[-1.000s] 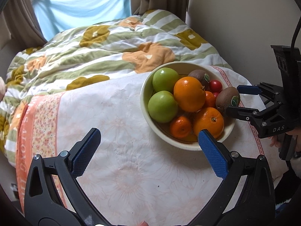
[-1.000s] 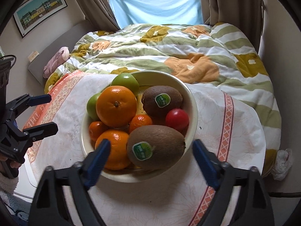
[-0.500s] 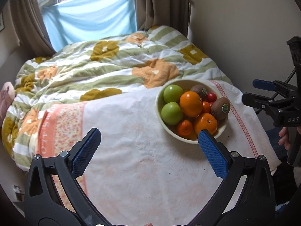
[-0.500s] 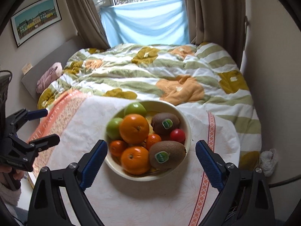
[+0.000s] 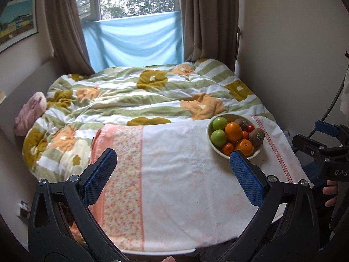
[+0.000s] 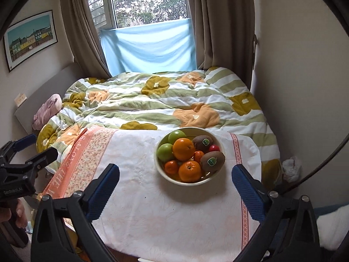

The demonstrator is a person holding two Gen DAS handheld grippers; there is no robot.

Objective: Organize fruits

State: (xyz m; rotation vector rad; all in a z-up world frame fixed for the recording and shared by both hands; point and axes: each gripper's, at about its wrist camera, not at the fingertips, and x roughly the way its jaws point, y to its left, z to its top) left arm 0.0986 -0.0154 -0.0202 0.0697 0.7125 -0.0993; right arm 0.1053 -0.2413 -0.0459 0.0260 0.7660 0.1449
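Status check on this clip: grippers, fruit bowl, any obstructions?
Left gripper open, empty. Right gripper open, empty, short of the bowl. Fruit all in bowl: apples, oranges, kiwis. Nothing between grippers and bowl on the tablecloth.

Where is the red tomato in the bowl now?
In the right wrist view, the red tomato sits at the bowl's right side, between the two kiwis.

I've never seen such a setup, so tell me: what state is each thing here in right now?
Left gripper: open, empty.
Right gripper: open, empty.
Bowl: upright, full of fruit.
Front kiwi: in the bowl, sticker up.
Curtains: drawn apart.
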